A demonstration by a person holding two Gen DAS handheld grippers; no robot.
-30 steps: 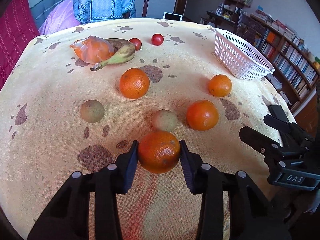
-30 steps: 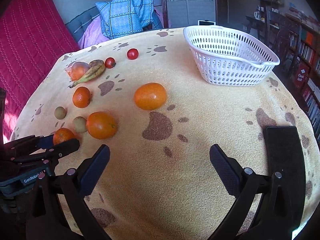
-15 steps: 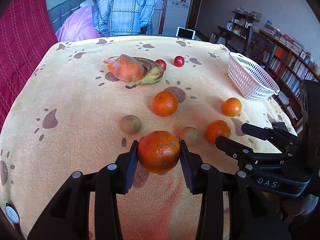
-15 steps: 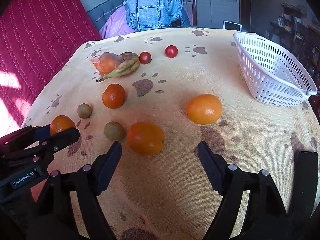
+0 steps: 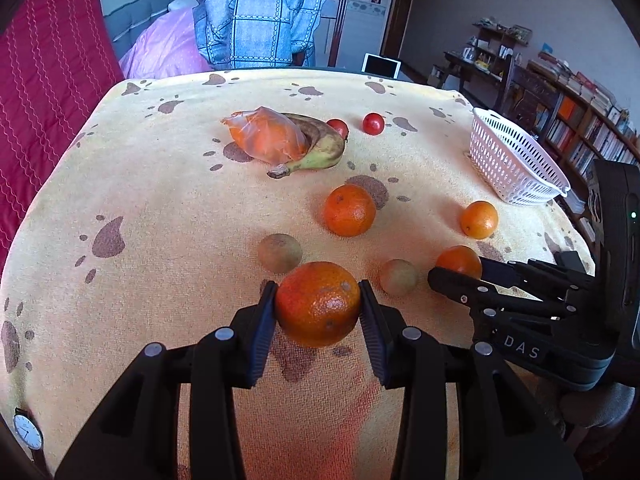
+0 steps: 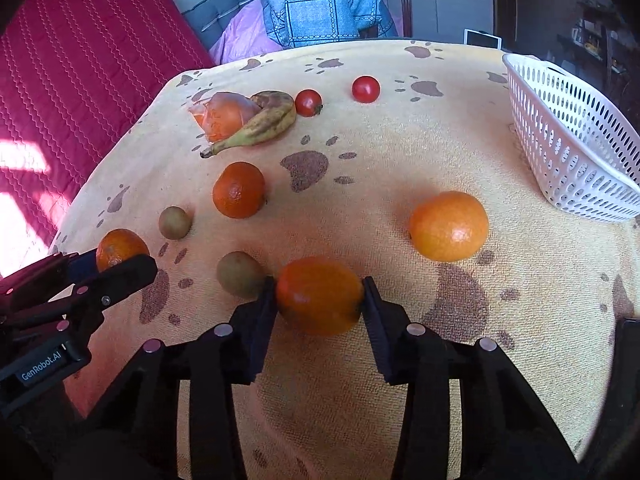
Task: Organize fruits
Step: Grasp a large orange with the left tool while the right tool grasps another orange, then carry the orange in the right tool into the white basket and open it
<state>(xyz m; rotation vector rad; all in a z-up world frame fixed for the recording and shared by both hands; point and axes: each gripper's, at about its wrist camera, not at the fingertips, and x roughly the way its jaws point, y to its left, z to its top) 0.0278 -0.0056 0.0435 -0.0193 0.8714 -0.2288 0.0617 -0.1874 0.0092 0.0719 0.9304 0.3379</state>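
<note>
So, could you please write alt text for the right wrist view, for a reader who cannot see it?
The right gripper closes on an orange resting on a yellow paw-print tablecloth. More oranges, two kiwis, a banana and two tomatoes lie beyond, with a white basket at the right.

A wristwatch (image 5: 27, 433) lies on the paw-print cloth (image 5: 160, 216); a blue checked blanket (image 5: 256, 24) hangs behind.

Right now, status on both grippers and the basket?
Left gripper shut on an orange. Right gripper shut on another orange, kiwi close by its left finger. Basket far right, path open.
</note>
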